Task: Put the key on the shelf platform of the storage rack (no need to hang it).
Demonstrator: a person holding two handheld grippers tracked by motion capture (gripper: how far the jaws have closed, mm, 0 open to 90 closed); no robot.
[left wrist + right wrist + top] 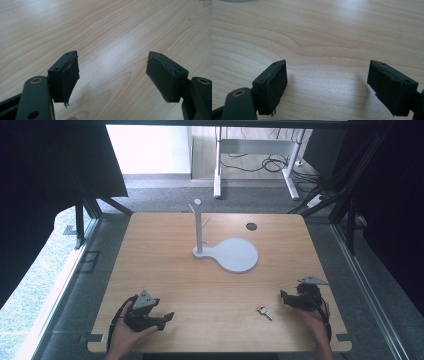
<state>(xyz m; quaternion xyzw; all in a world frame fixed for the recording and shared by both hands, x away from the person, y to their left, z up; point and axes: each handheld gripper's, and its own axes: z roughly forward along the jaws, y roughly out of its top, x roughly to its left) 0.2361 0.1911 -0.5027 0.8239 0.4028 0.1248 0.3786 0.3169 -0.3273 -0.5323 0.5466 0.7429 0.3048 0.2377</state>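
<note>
Nearest to me, my left hand-held gripper rests low over the front left of the bench, jaws spread wide with nothing between them; the left gripper view shows bare wood grain in the gap. My right hand-held gripper sits at the front right, also wide open and empty, and its own view likewise looks onto plain wood.

Just to the left of that right one, near the front edge, lies a small metal key, flat on the bench and touching nothing. It is what I go for. I judge it light, stiff and hard, but thin and slick, so it will be awkward to lift off the flat wood: the pads could skate over it or flick it away. The best hold is probably across the broader head end, pinching its edges, perhaps after tipping it up or sliding it toward the bench edge.

Farther off, in the middle of the bench, stands a white stand with a slim upright post and short pegs, on a round flat base. Beyond that, a dark round hole sits near the far edge.
</note>
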